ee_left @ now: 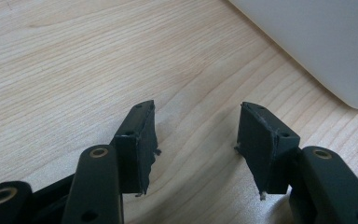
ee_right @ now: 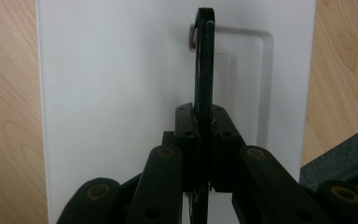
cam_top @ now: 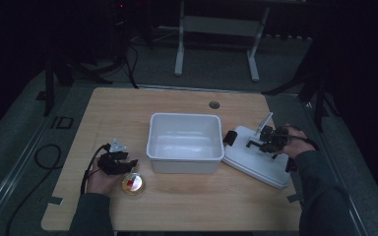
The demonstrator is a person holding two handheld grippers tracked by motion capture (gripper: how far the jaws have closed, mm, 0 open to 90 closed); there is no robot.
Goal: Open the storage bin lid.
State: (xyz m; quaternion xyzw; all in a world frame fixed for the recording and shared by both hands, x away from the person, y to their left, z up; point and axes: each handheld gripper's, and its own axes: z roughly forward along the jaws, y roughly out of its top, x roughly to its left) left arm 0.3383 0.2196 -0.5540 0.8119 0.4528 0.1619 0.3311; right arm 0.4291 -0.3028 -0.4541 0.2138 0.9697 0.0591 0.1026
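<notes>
Lid (cam_top: 256,160), flat, white, rectangular and of hard plastic, lies on the pale wooden desk (cam_top: 187,196) just beside the right wall of the open white plastic tub (cam_top: 185,142); its black handle (ee_right: 204,70), a thin hinged loop, stands upright from a shallow recess in the lid's top; the right hand-held gripper (ee_right: 204,144) has its jaws pressed together on that handle, low on the loop; the lid looks light and stiff, with smooth, likely slippery faces, so the handle seems the sensible place to hold, though it may swing on its hinge when lifted; the left hand-held gripper (ee_left: 196,135) hovers over bare desk near the tub's left wall, jaws spread and holding nothing; a small round tin with a red and yellow top (cam_top: 133,184) sits just beside it.
</notes>
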